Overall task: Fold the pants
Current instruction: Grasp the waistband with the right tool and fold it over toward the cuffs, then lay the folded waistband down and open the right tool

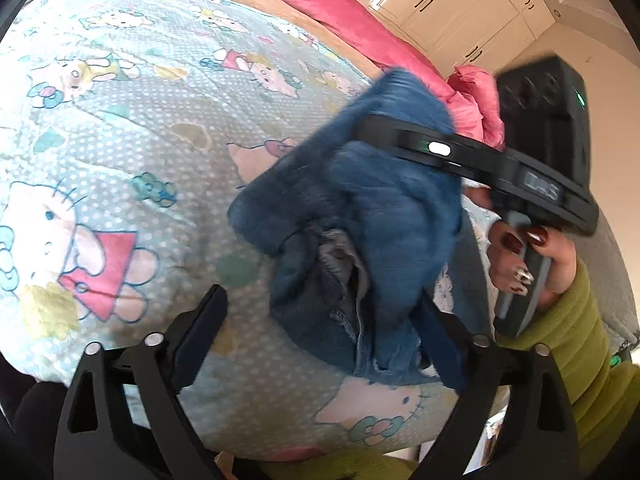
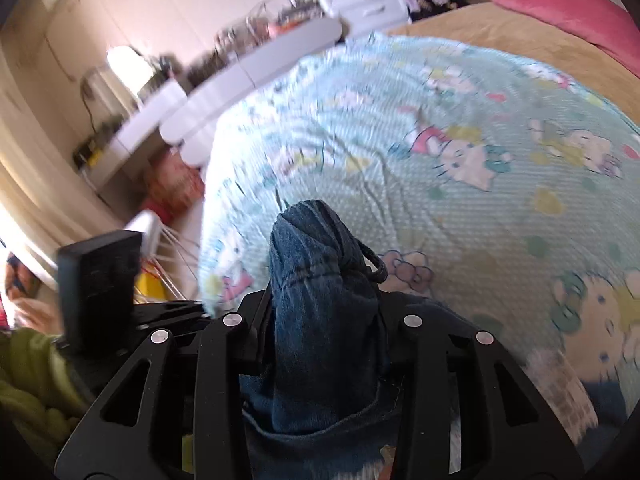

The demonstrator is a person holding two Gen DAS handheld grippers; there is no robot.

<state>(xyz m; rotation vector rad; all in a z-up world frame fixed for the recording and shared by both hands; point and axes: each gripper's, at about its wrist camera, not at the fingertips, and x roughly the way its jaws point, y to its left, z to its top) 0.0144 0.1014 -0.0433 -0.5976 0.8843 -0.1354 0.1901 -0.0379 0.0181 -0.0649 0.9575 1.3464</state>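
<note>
The pants are blue denim jeans (image 1: 360,232), bunched and lifted above a cartoon-cat bedsheet (image 1: 120,128). My left gripper (image 1: 320,320) is open; its right finger (image 1: 436,340) touches the hanging denim, its left finger (image 1: 200,328) is free. My right gripper (image 2: 324,312) is shut on a bunched fold of the jeans (image 2: 316,280), which stands up between its fingers with a dark drawstring loop beside it. In the left wrist view the right gripper's black body (image 1: 500,172) holds the denim from above, gripped by a hand in a green sleeve.
Pink pillows (image 1: 340,12) and a tan blanket (image 2: 500,36) lie at the bed's far end. White wardrobe doors (image 1: 460,4) stand behind. A white desk (image 2: 240,76) with clutter and white drawers runs along the bed's left side.
</note>
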